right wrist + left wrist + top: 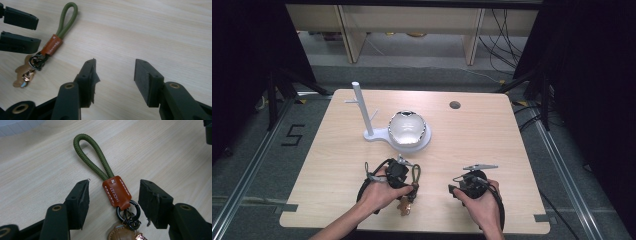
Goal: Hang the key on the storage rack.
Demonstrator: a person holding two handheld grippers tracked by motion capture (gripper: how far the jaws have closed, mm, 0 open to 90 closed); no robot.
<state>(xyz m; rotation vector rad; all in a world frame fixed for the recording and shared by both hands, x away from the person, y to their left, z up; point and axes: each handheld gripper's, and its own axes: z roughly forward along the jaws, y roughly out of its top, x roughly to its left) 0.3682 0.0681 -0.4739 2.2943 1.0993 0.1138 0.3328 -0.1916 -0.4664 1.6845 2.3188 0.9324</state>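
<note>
Keychain (116,192) flat on light wood table (162,152), near front edge: olive braided cord loop, tan leather tab with white stitching, black split rings, small brown bear-shaped charm at other end. Sits between open left gripper (113,195) jaws, untouched.

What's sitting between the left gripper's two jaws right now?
The keychain: its brown leather tab and black rings lie on the table between the open jaws of the left gripper, untouched, per the left gripper view.

Lighting: even overhead, table (472,145) bright, surroundings dark; glare on bowl (408,127) (frame centre); gripper views were sharp, shadows soft.
</note>
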